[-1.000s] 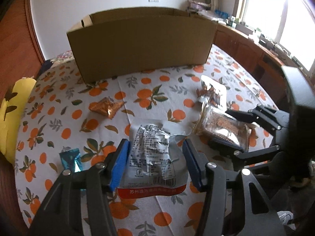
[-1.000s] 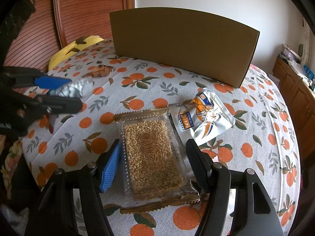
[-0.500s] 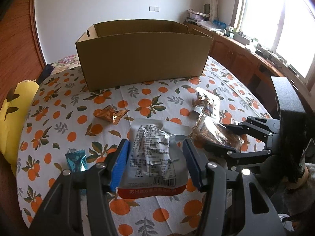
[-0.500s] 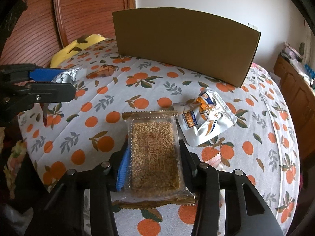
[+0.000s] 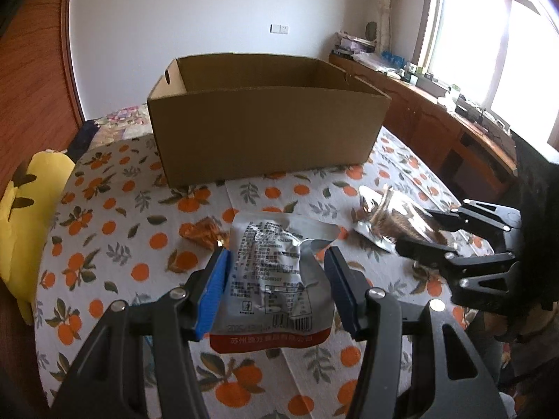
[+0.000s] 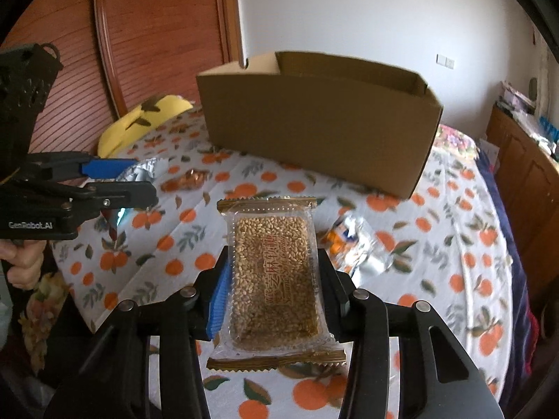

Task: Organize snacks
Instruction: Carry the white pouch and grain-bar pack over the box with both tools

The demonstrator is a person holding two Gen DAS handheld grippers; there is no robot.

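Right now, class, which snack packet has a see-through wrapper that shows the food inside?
The sesame brittle bar, clamped in the right gripper. The silver pouch in the left gripper is opaque foil.

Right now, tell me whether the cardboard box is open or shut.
Open. The cardboard box has no lid or flaps over it; its inner walls show. Its floor is hidden.

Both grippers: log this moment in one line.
left gripper: shut on silver pouch | right gripper: shut on sesame bar | box: open, ahead
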